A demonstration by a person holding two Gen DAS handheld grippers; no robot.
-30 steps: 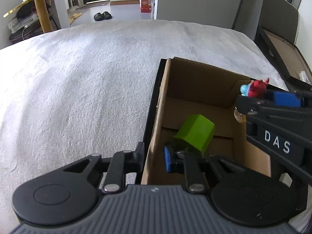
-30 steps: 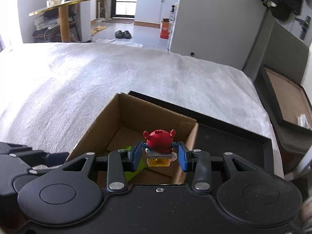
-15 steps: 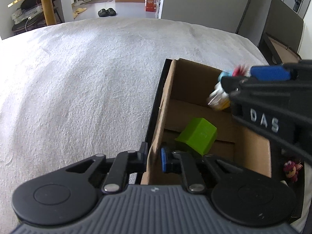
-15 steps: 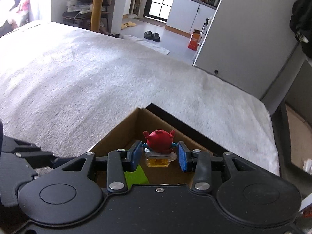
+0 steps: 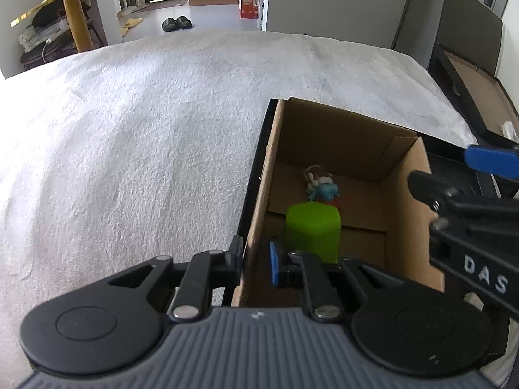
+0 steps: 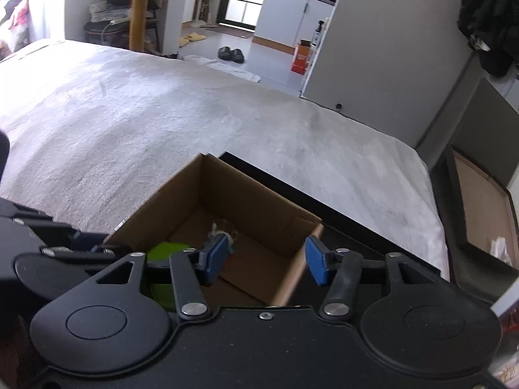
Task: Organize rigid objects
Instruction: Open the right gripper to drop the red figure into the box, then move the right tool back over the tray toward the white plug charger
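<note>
Cardboard box [image 5: 402,194] on a white-covered bed [image 5: 146,136], close to its near right corner, open at the top, inside a black tray [image 6: 350,223]. Left hand-held gripper [image 5: 254,259] clenched on the box's left wall, one finger outside, the blue pad [image 5: 274,264] inside, the cardboard pinched between them. Right hand-held gripper [image 6: 266,257] released, above the box's near right part; jaws just been opening, blue pads [image 6: 316,261] well apart, nothing between them. Toy figure [image 5: 322,188], blue and white with a bit of red, lying on the box floor toward the far wall, free of both grippers; in the right wrist view only partly seen behind the left pad, blurred. Green block [image 5: 313,230] on the box floor too, nearer than the figure and touching or overlapping it in the left wrist view, just beyond the left gripper's inner pad; in the right wrist view a green patch [image 6: 168,249] at the box's near left. Beyond the bed's far edge: black slippers [image 5: 175,23] on the floor, a gold-topped side table [image 6: 139,3] at far left, an orange carton [image 6: 301,56] by a grey partition. Past the bed's right edge, a second tray [image 6: 480,201] with a brown base.
</note>
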